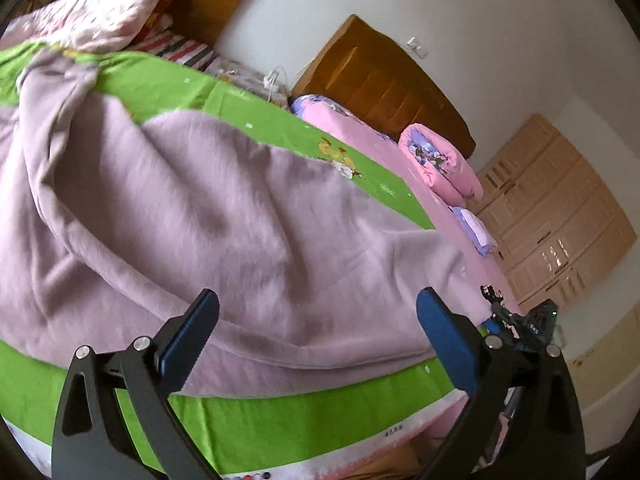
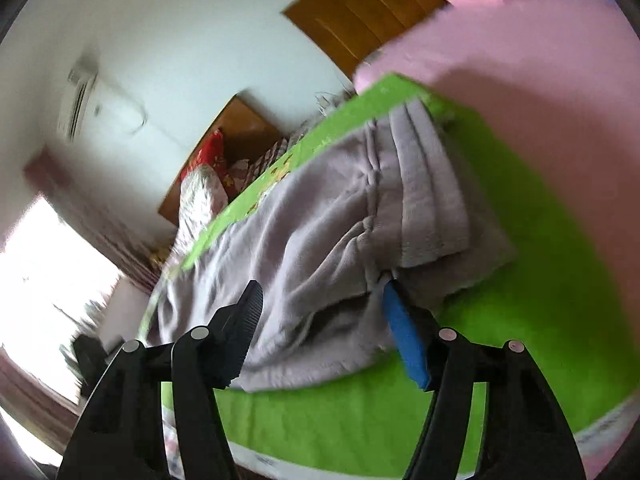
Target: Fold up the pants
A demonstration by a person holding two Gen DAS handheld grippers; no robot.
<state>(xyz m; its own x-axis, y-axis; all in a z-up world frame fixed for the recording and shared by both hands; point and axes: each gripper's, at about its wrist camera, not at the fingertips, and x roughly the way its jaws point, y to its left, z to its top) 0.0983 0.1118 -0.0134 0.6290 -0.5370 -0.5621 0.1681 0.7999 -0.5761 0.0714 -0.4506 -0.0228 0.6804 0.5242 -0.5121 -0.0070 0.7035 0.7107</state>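
— lying on the green sheet [image 1: 248, 432], the lilac pants [image 1: 192, 216] spread out ahead of the left gripper [image 1: 318, 304]?
— yes. its jaws gape wide over the near edge of the cloth, gripping nothing.
— and the right gripper [image 2: 320, 292]?
— also spread wide, empty. the pants [image 2: 320, 216] run forward between its fingers, the ribbed waistband [image 2: 432, 200] ahead and to its right, the blue pad [image 2: 404, 336] beside the cloth.

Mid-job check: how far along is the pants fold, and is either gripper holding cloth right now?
Done: the pants lie spread on the green sheet, waistband flat. In hand: nothing; left gripper and right gripper are both open over the near edge. Left: every fold; no fold is visible.
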